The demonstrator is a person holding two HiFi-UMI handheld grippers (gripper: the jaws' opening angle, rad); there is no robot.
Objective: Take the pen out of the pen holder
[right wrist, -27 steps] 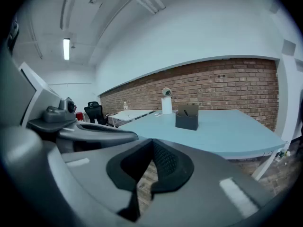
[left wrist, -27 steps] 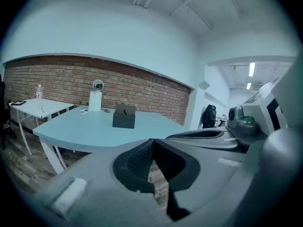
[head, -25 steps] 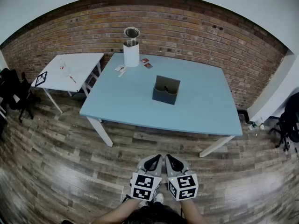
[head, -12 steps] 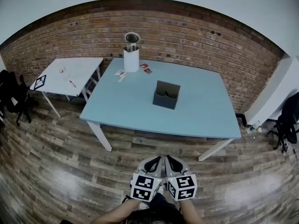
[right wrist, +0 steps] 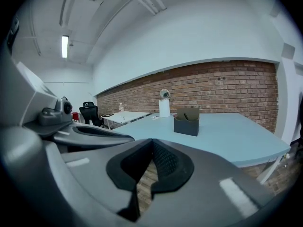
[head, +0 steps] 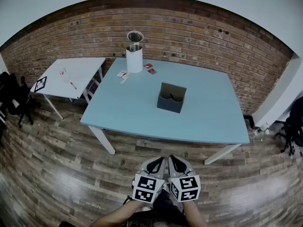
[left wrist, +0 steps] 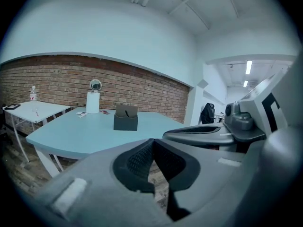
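Blue table (head: 132, 105), pen holder (head: 170, 98), brick wall (head: 189, 34)

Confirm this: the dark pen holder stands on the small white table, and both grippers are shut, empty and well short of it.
Wrong table: the head view shows the dark pen holder standing on the large blue table. The rest holds: the left gripper and the right gripper are shut, empty and well short of it.

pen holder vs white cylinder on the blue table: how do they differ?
The pen holder is dark grey and boxy; the white cylinder is round and taller. The pen holder sits near the middle of the blue table; the white cylinder stands at its far edge. Both stand upright on it.
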